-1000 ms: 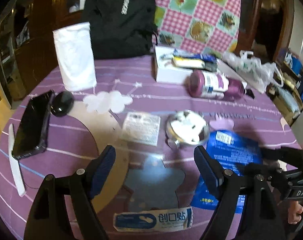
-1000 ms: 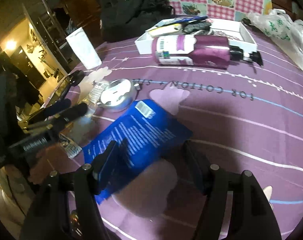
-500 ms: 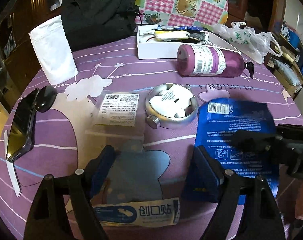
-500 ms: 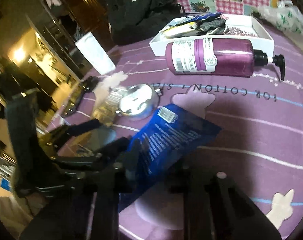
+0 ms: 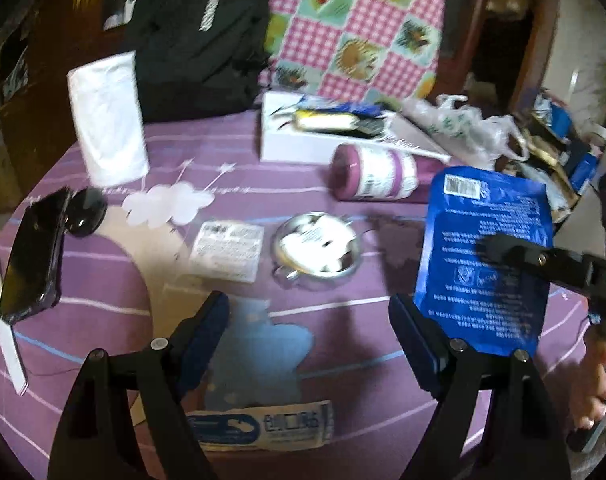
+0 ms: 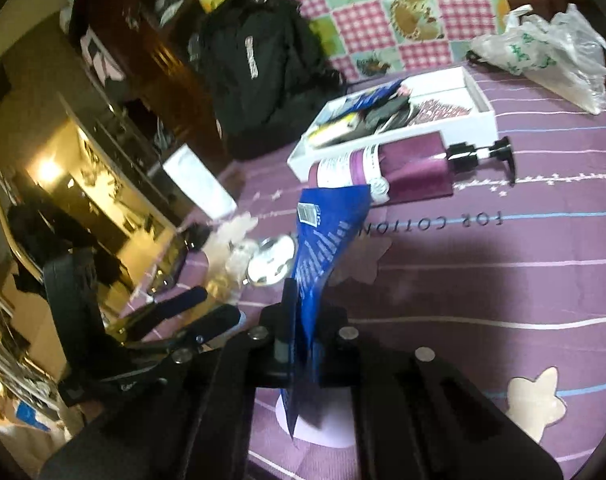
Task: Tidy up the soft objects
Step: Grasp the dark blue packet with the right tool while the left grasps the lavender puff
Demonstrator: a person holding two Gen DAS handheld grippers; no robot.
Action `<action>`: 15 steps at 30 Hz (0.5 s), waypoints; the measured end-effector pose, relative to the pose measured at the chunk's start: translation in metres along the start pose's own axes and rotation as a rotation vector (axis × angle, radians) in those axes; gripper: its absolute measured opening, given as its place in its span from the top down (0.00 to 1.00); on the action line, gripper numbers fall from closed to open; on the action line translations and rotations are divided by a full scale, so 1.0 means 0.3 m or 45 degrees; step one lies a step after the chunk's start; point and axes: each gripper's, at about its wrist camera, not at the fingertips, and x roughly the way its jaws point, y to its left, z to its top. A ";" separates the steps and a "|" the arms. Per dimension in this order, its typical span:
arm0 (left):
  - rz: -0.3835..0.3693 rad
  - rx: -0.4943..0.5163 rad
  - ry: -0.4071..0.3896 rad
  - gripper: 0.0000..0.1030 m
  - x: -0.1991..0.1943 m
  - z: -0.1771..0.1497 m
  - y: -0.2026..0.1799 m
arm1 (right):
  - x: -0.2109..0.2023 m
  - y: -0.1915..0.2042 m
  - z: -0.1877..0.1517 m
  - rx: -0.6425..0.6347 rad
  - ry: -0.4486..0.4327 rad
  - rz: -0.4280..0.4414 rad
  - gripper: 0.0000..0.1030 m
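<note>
Flat blue pouch [image 6: 323, 256], white print

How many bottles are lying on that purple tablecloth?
1. The purple pump bottle lies on its side beside the white box, behind the blue packet gripped by the right tool. Others may be hidden.

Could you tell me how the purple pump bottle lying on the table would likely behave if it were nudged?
The purple pump bottle lies on its side, so it may well roll. Its pump head sticks out and would probably check the roll. It looks rigid, not floppy.
</note>
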 end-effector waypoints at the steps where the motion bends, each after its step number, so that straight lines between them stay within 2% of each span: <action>1: -0.011 0.019 -0.007 0.20 -0.001 0.002 -0.010 | -0.010 -0.006 0.006 0.007 -0.016 0.000 0.94; 5: -0.123 0.098 -0.010 0.20 0.002 0.015 -0.078 | -0.070 -0.046 0.026 0.059 -0.106 -0.023 0.94; 8: -0.204 0.134 0.058 0.20 0.025 0.025 -0.150 | -0.128 -0.081 0.031 0.074 -0.209 -0.184 0.95; 9: -0.233 0.135 0.080 0.20 0.027 0.024 -0.169 | -0.140 -0.091 0.034 0.087 -0.227 -0.206 0.95; 13: -0.348 0.160 0.192 0.20 0.053 0.020 -0.253 | -0.186 -0.146 0.046 0.181 -0.285 -0.214 0.95; 15: -0.341 0.245 0.193 0.20 0.054 -0.003 -0.307 | -0.202 -0.155 0.048 0.190 -0.309 -0.239 0.95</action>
